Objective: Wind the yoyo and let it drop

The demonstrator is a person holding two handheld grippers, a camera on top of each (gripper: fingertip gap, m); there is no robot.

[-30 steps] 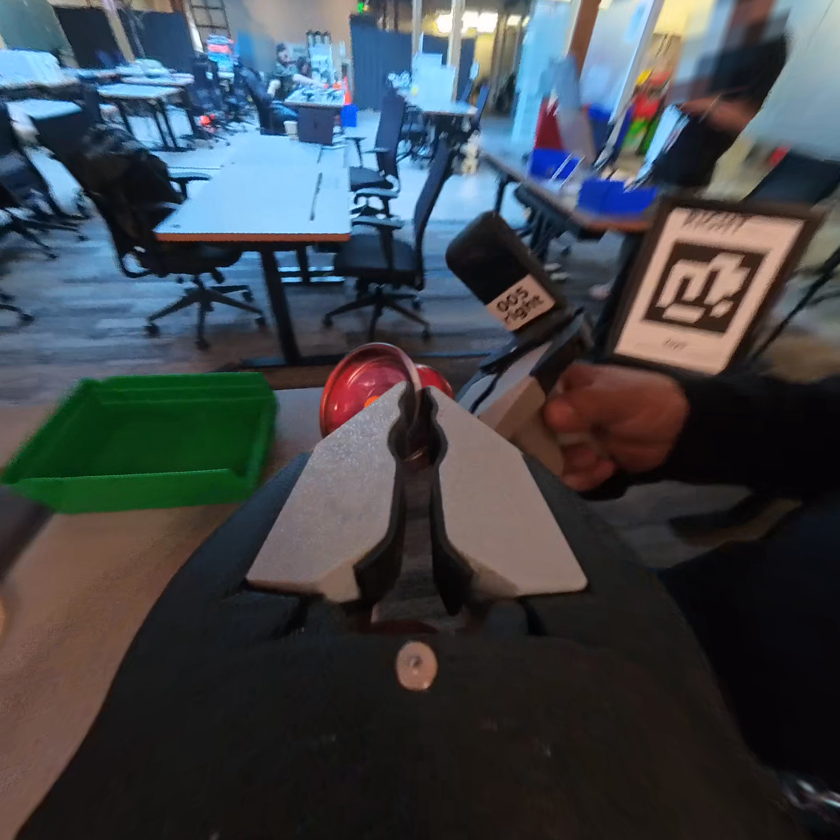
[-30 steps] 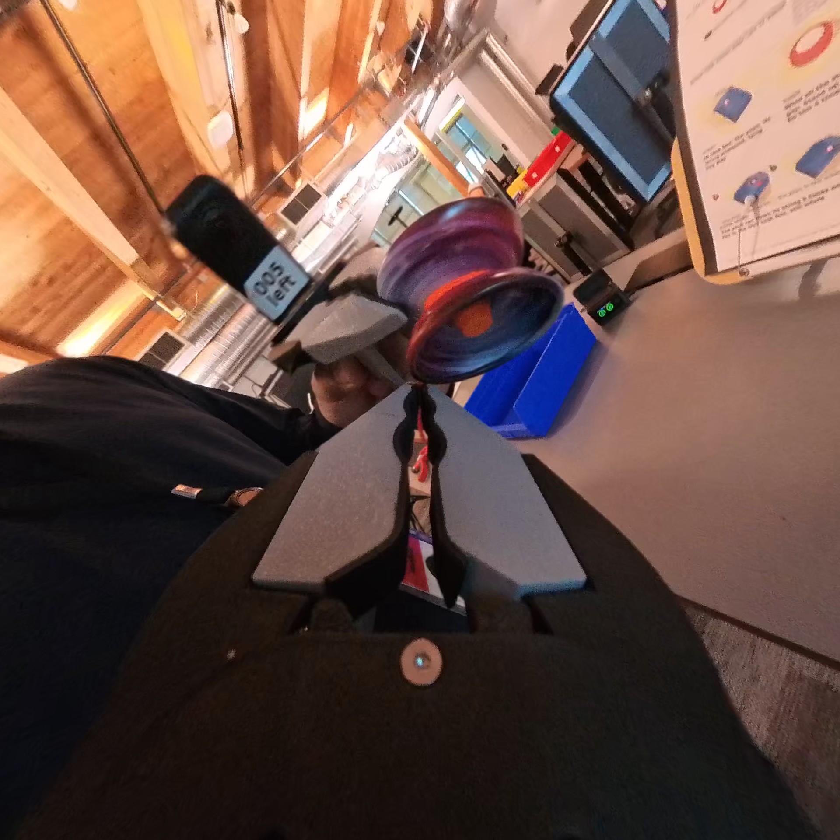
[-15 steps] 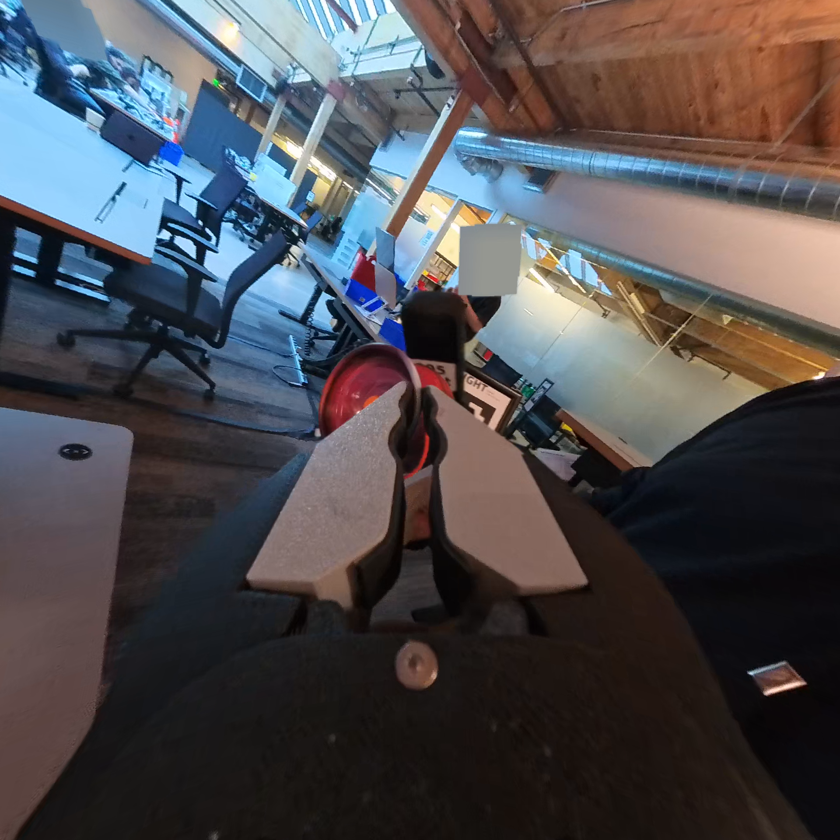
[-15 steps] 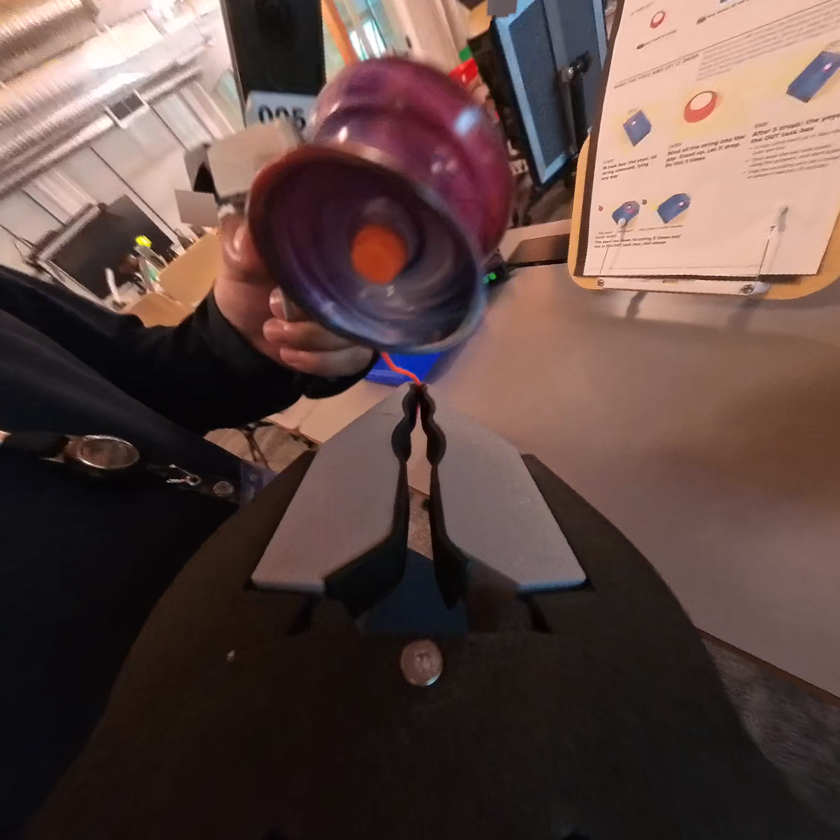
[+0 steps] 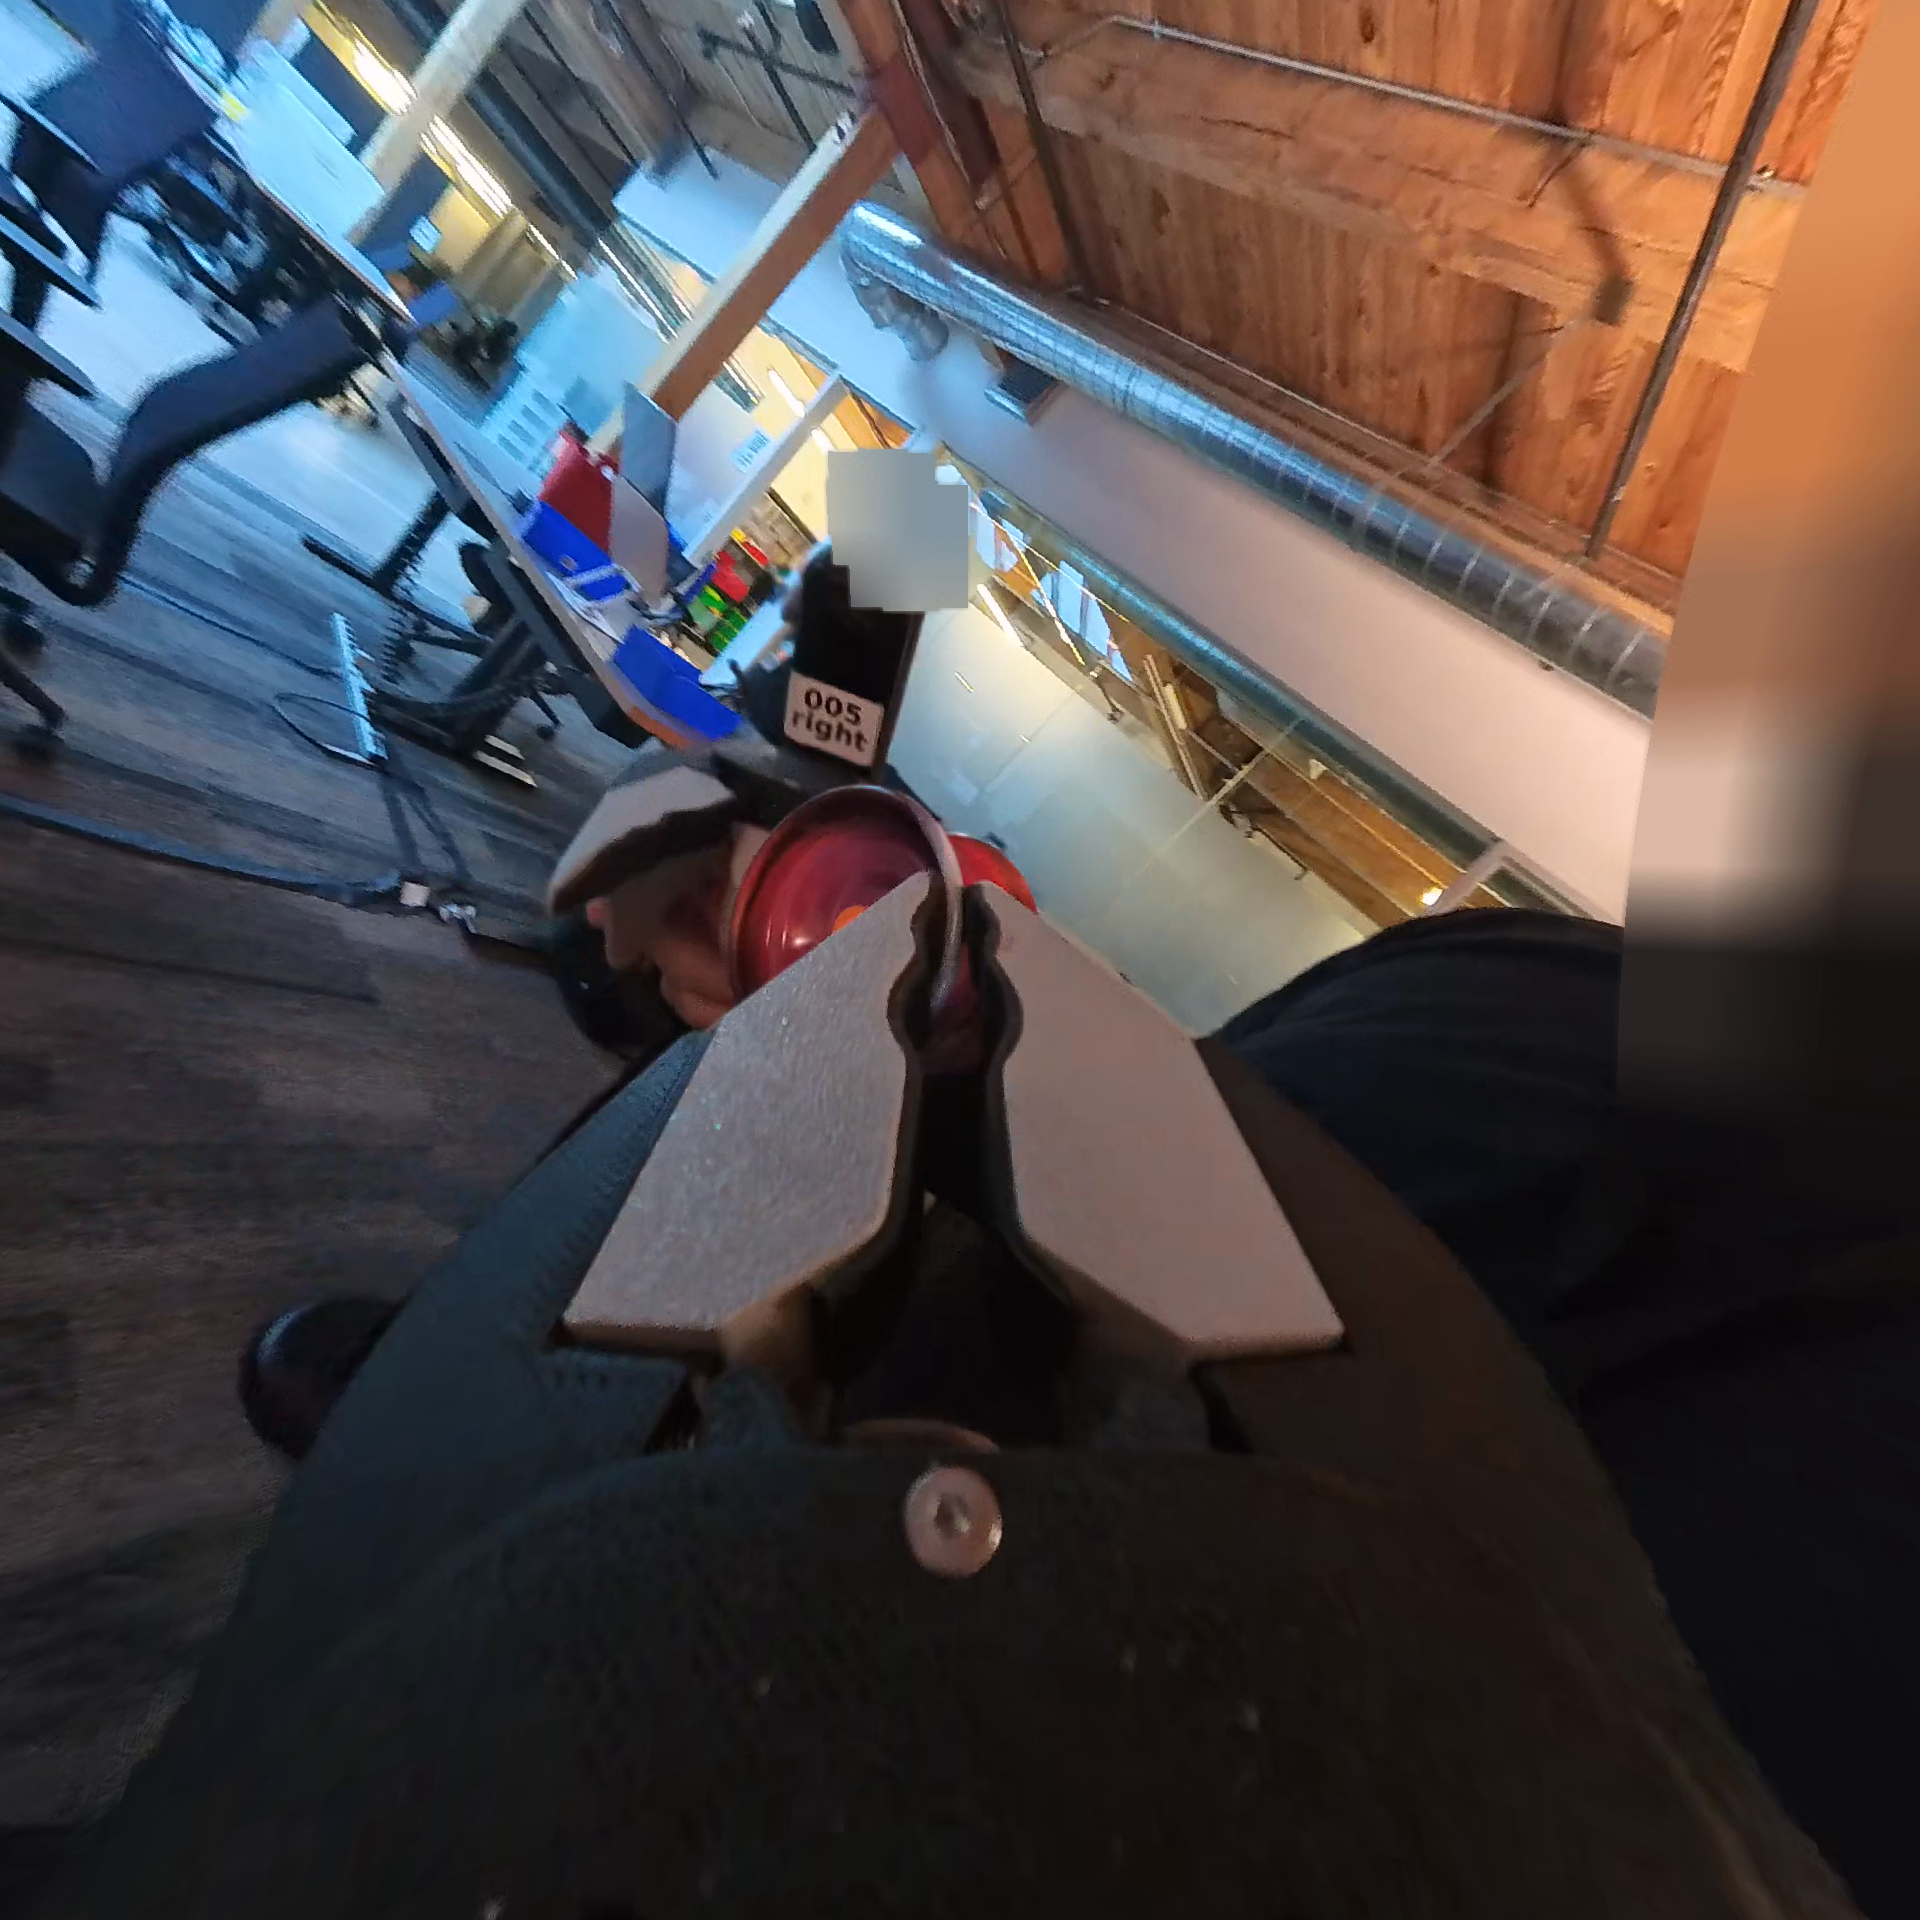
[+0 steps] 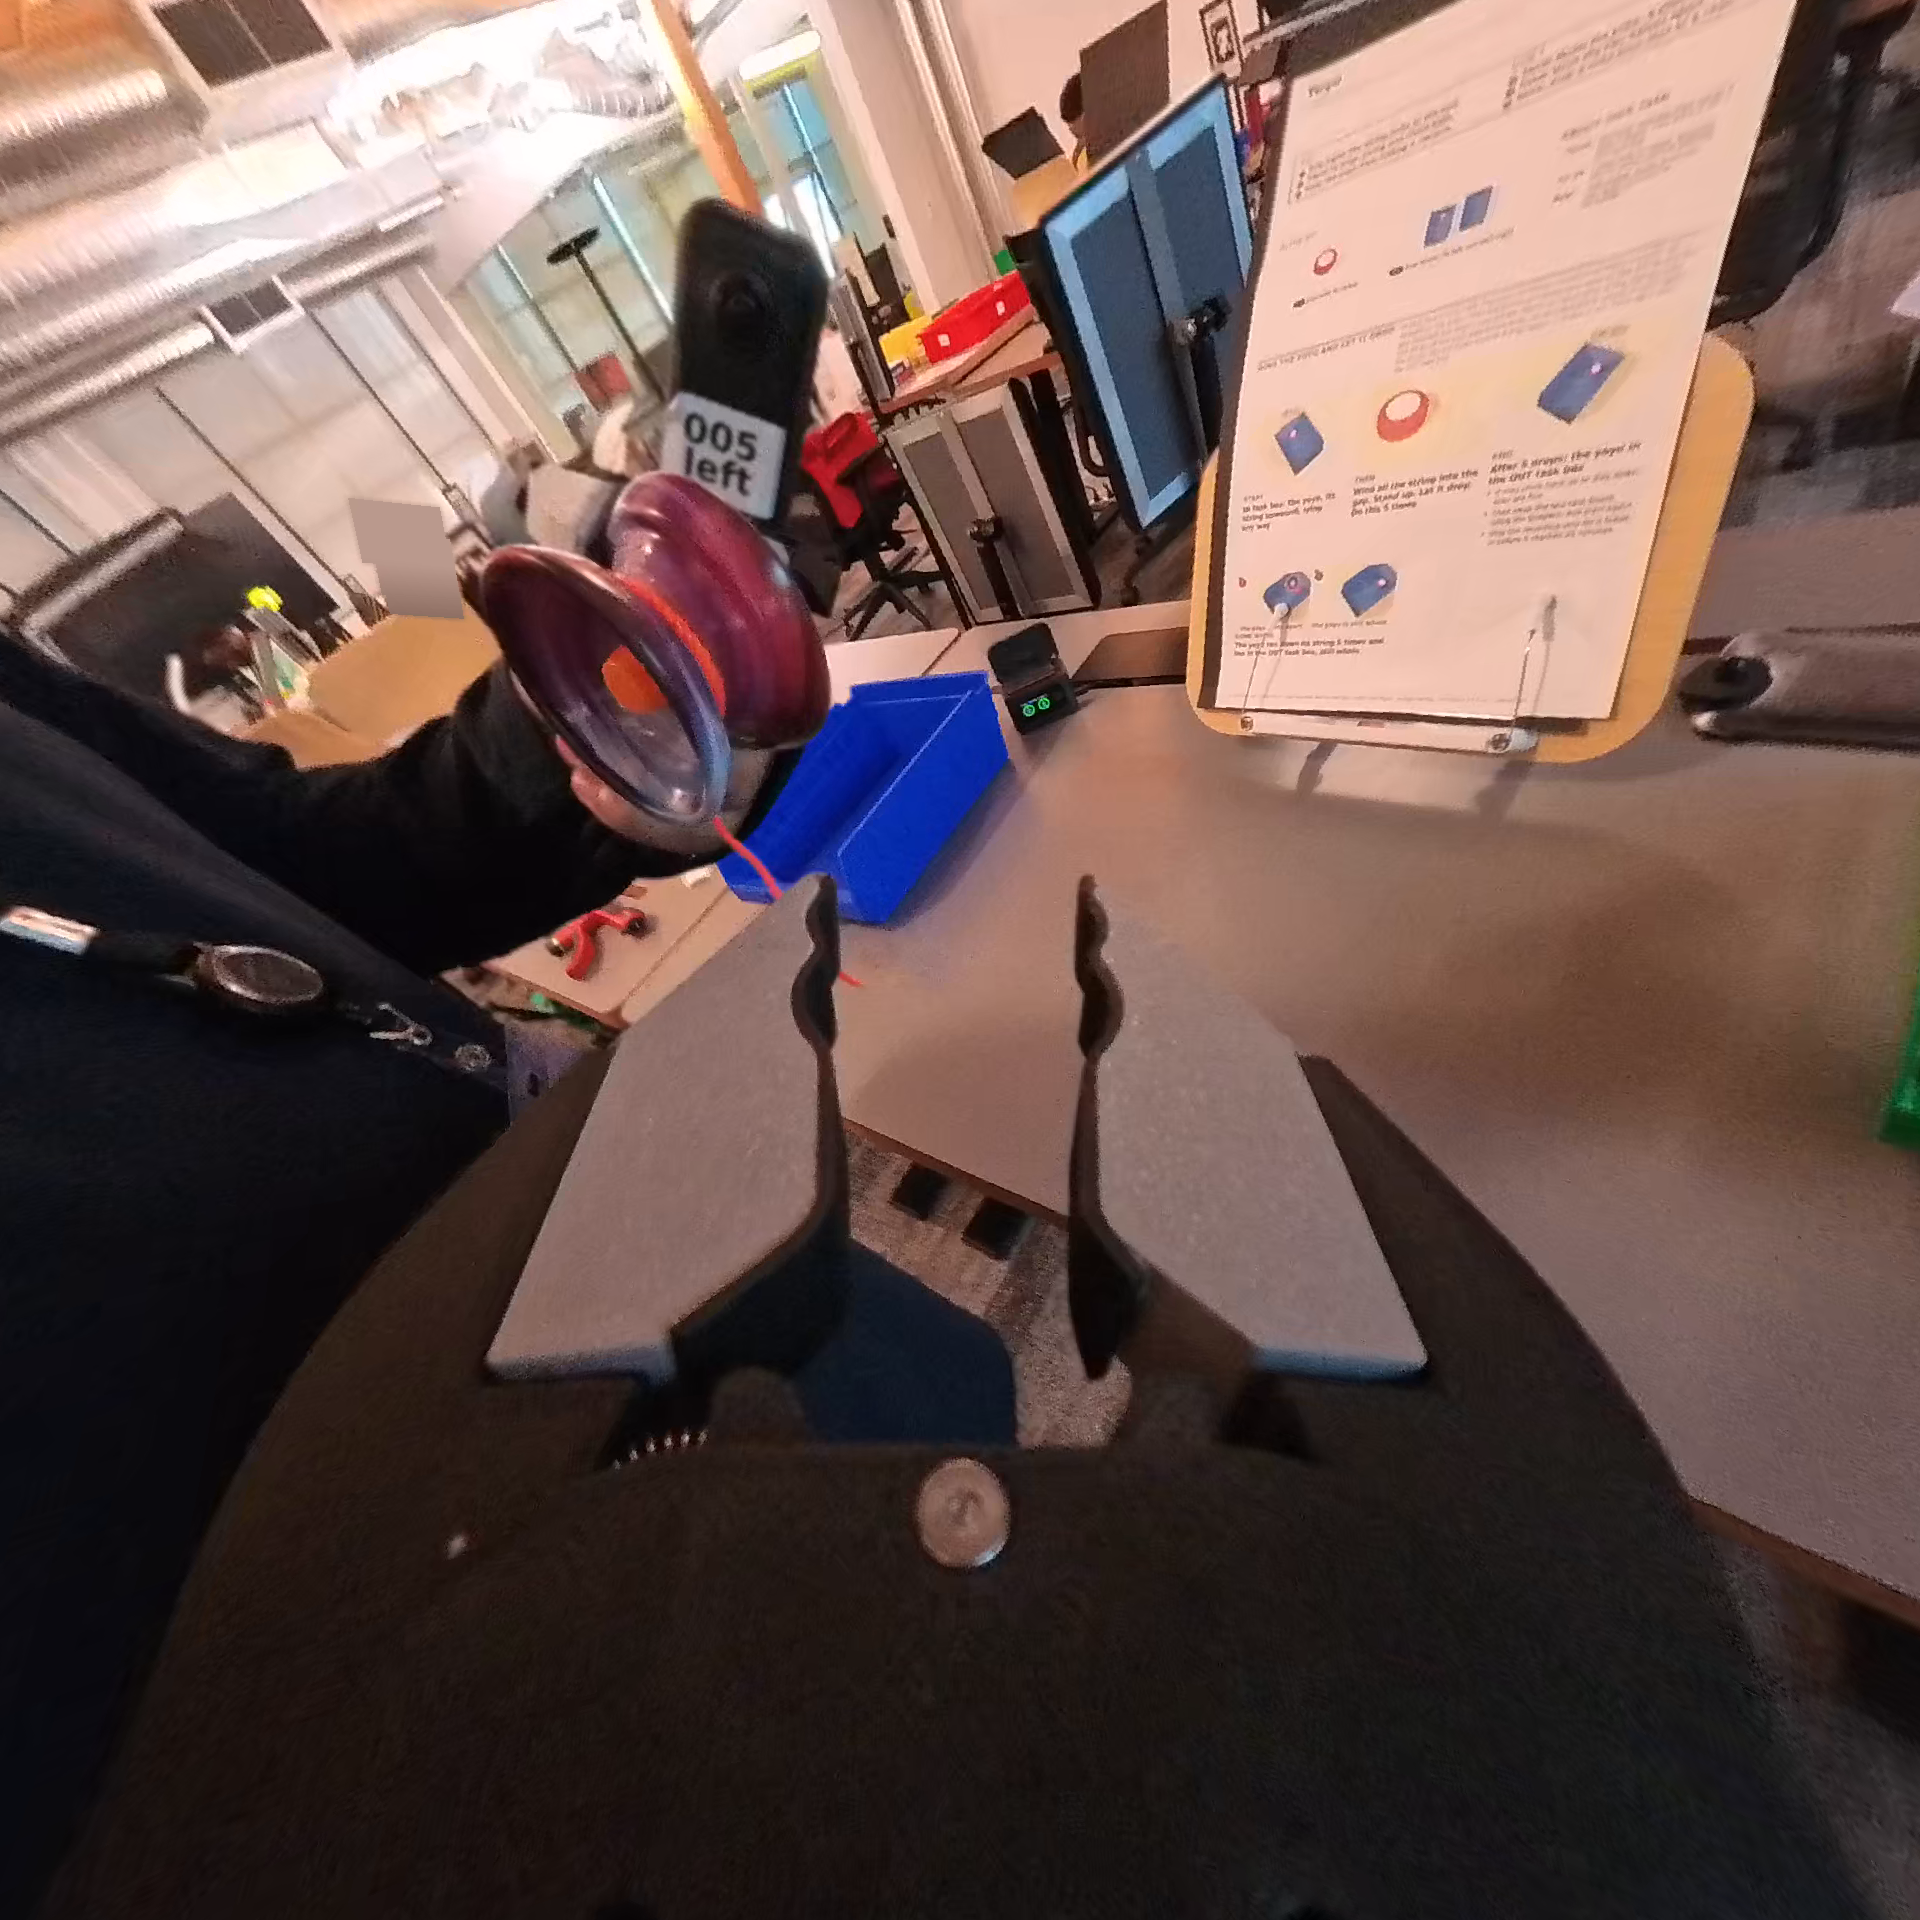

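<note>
My left gripper [image 5: 951,940] is shut on the rim of a dark red yoyo [image 5: 831,904] and holds it up in the air. The yoyo also shows in the right wrist view [image 6: 665,655], upper left, with orange-red string wound in its groove. A short end of the string [image 6: 750,857] hangs from it and passes the left fingertip [image 6: 821,935] of my right gripper [image 6: 951,956]. That gripper is open, with nothing between its pads. It also shows in the left wrist view [image 5: 665,842], just behind the yoyo.
A grey table [image 6: 1455,987] lies ahead of my right gripper. On it stand a blue bin [image 6: 883,779], a small black device with green lights [image 6: 1029,686] and an instruction sheet on a stand [image 6: 1455,416]. A green thing [image 6: 1907,1070] sits at the right edge. Tip to tip, the grippers are about 9 cm apart.
My right gripper was shut on the string and has opened; the string's end now hangs free. The left gripper has tilted upward with the yoyo still in it.
</note>
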